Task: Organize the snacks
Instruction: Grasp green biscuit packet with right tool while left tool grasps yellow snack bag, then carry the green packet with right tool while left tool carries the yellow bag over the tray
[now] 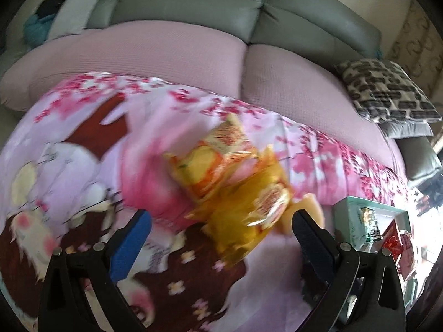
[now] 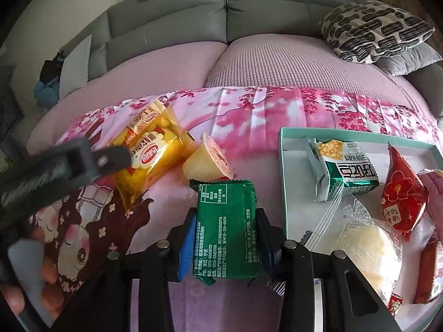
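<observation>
Grey sofa cushions with a pink cover fill the back of your left wrist view, and a pink cartoon-print blanket is spread over the seat in front. Your left claw stands spread wide at the bottom of the frame, nothing between its fingers, with the yellow snack bags lying blurred just beyond the tips at centre; the teal tray shows at the lower right edge. In your right wrist view the same sofa and a patterned pillow sit at the top, and your right claw at bottom centre is pinching a green packet by its two long edges. A jelly cup lies tipped on the blanket just above the packet, near the yellow snack bags at centre left, where the left claw's arm crosses the frame. To the right, the tray already holds a green-and-white packet, a red packet and a clear-wrapped pastry. That green packet looks light and crinkly, likely slick foil, so keep gripping the flat body, not the seams. For the yellow bags, soft and puffy, you should probably take a crimped end.
</observation>
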Demonstrator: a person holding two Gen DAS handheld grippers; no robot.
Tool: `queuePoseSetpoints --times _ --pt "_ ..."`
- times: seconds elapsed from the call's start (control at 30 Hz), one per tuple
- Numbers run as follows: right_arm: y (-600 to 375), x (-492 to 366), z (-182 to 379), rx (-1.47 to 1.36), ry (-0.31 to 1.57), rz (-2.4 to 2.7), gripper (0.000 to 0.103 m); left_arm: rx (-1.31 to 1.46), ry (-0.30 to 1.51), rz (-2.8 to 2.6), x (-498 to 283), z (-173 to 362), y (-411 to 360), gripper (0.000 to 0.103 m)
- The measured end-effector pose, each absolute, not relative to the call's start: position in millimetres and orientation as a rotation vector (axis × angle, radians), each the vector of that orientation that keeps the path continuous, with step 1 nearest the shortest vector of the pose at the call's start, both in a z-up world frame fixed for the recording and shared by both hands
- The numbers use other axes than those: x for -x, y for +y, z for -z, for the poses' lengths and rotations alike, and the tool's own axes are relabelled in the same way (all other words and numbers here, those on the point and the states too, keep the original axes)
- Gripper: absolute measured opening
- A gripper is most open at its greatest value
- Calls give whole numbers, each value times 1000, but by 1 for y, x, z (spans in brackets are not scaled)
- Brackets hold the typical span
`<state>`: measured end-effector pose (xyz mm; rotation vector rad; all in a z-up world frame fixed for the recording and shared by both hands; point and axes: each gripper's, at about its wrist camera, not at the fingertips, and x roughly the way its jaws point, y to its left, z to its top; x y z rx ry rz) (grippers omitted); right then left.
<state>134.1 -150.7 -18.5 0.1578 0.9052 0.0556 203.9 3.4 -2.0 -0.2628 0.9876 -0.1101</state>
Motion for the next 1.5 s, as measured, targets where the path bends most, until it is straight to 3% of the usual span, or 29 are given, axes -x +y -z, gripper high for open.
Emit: queuePoseSetpoints --times 0.1,0.2,0.33,0.57,1.5 --pt "-152 -135 18 -173 904 -66 42 280 1005 134 -216 10 -4 101" --pt "-154 -135 18 -179 905 -73 42 293 1032 152 -224 20 -11 94" --pt "-154 -135 18 -178 905 -76 42 321 1041 145 -228 28 -11 77" --pt "-152 -134 19 -175 905 -77 42 382 1017 147 -218 26 -4 64" --pt "-194 -70 -51 -297 726 -93 42 417 832 73 -120 -48 -1 60"
